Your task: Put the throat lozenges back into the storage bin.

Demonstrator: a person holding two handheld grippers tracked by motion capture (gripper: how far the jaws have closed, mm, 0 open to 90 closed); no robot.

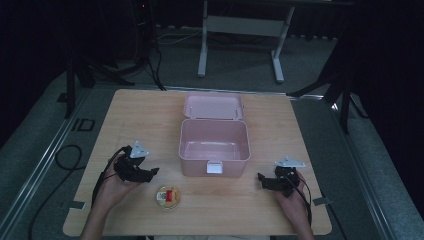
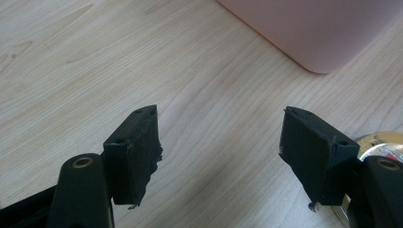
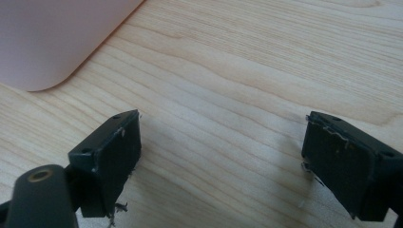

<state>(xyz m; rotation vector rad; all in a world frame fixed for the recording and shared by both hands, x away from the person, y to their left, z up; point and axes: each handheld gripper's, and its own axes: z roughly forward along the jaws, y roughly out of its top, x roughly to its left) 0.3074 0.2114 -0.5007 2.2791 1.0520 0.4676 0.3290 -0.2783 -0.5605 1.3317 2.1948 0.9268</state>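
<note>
Shiny round tin (image 2: pixel 380 142) (half hidden) beside left tool (image 2: pixel 221 147), spread empty.

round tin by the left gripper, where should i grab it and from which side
Probably by its rim, from straight above. The round tin lies flat and low on the table, lid up, so level jaws would find little side wall. The left gripper is nearest, its jaws apart with nothing between them; they look about wide enough to straddle it.

black hand-held gripper (image 1: pixel 150 173), grey plate; trailing cables
</note>
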